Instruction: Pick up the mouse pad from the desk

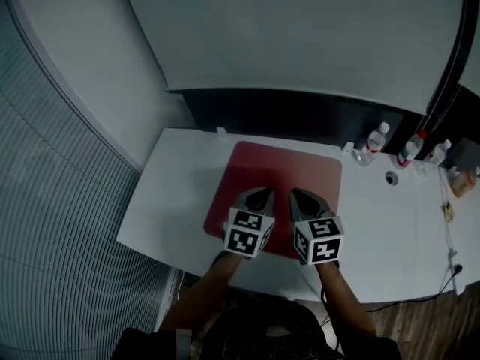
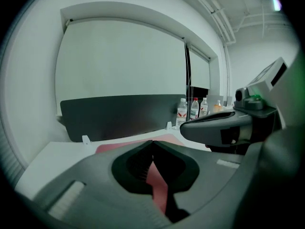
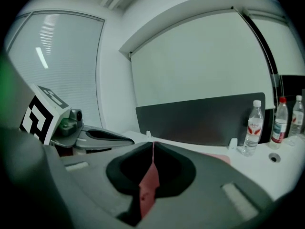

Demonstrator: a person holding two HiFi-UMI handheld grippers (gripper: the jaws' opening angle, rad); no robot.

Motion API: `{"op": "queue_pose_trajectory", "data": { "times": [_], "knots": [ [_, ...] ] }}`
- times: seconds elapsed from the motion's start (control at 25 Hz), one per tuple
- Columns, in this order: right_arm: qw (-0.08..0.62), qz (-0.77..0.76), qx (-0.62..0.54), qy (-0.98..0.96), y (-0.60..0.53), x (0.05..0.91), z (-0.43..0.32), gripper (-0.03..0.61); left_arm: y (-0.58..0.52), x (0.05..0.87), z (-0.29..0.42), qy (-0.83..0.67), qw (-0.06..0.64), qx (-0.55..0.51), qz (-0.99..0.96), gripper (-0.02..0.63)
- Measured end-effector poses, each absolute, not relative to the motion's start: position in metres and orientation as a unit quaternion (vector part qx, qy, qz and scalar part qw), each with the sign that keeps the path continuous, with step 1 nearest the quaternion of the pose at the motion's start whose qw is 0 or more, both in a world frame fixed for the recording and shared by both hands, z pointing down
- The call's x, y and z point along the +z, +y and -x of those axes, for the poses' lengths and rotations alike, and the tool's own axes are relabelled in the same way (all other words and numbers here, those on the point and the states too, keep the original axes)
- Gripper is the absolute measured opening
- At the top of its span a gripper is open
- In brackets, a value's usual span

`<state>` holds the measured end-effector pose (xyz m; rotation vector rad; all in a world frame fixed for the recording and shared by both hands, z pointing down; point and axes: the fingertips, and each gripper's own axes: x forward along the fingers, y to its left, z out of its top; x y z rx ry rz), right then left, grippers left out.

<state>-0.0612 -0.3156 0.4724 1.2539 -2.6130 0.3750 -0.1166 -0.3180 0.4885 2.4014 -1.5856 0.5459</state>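
From the head view, the red pad (image 1: 300,167) lay flat on the middle of the white desk (image 1: 180,178), its far edge near a dark divider (image 1: 300,115). The left gripper (image 1: 259,195) and right gripper (image 1: 304,196) hung side by side over the pad's near part, each with a cube (image 1: 249,231) of black-and-white square markers. Three bottles (image 1: 375,139) stood at the desk's far right, well apart from the pad. In the left gripper view, the left gripper (image 2: 152,141) had its jaws closed tip to tip with nothing between them. A strip of the pad (image 2: 157,187) showed through the gap below, and the right gripper (image 2: 187,129) sat just beside it. The bottles (image 2: 182,111) showed red-and-white labels, their print too small to read. In the right gripper view, the right gripper (image 3: 153,144) was likewise closed and empty, the pad (image 3: 149,185) visible beneath it. The left gripper (image 3: 138,140) and its cube (image 3: 40,113) were alongside. The nearest bottle (image 3: 253,125) bore a red-and-white label that could not be read.
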Motion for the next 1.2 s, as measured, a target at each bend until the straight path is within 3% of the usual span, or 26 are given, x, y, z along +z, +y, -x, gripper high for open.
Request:
{"op": "queue_pose_trajectory", "data": {
  "times": [0.28,1.0,1.2],
  "knots": [
    [0.122,-0.418,0.135,-0.890,-0.337,0.490,0.045,0.005,-0.340,0.494,0.121,-0.552,0.090,0.192,-0.807,0.005],
    [0.170,-0.495,0.143,-0.840,-0.365,0.528,0.014,0.011,-0.368,0.558,0.203,-0.520,0.144,0.231,-0.810,0.011],
    [0.185,-0.516,0.155,-0.822,-0.367,0.544,0.004,0.024,-0.374,0.582,0.231,-0.512,0.168,0.245,-0.806,0.069]
  ]
}}
